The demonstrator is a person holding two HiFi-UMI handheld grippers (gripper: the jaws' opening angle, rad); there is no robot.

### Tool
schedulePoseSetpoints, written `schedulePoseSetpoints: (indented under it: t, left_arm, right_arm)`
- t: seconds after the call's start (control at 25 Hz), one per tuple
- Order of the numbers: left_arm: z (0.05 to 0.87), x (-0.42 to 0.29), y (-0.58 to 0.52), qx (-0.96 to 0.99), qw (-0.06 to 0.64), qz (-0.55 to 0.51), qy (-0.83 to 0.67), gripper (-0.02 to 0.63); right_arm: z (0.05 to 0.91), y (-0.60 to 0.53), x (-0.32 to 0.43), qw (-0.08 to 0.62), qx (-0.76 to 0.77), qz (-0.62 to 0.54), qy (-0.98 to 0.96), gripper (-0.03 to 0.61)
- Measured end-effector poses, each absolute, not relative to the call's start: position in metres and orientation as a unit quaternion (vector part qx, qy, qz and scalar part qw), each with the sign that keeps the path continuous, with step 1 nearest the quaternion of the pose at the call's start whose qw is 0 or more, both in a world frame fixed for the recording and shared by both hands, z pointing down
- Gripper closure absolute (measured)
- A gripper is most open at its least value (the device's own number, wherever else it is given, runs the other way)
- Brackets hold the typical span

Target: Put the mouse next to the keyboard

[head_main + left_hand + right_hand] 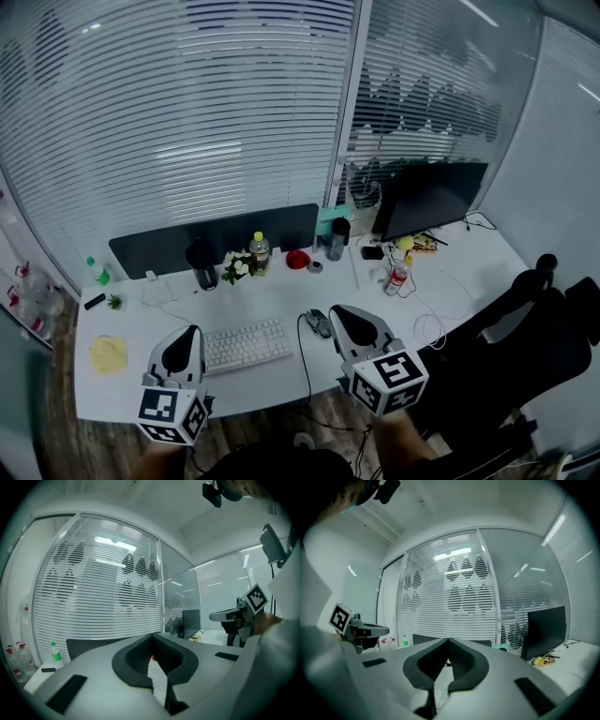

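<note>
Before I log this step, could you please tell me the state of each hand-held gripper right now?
Left hand-held gripper: closed, holding nothing.
Right hand-held gripper: closed, holding nothing.

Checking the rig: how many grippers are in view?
2. The left gripper is at the left end of the keyboard; the right gripper is just right of the mouse. None seems hidden.
</note>
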State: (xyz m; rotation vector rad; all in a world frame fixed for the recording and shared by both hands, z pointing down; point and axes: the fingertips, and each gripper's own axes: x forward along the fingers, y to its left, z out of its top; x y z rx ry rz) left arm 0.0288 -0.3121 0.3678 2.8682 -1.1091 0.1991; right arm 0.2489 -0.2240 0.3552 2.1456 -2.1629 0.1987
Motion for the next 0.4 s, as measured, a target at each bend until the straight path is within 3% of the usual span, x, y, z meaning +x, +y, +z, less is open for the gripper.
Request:
schedulePoseSetpoints:
  t: [0.4]
  left_arm:
    - [0.3724,0.0284,-0.3106,0.929,0.033,0.07,-0.361,0.586]
  right_arm:
    - [0.3563,-0.225,0.2496,0.045,0.704,0.069,-0.706,0.578]
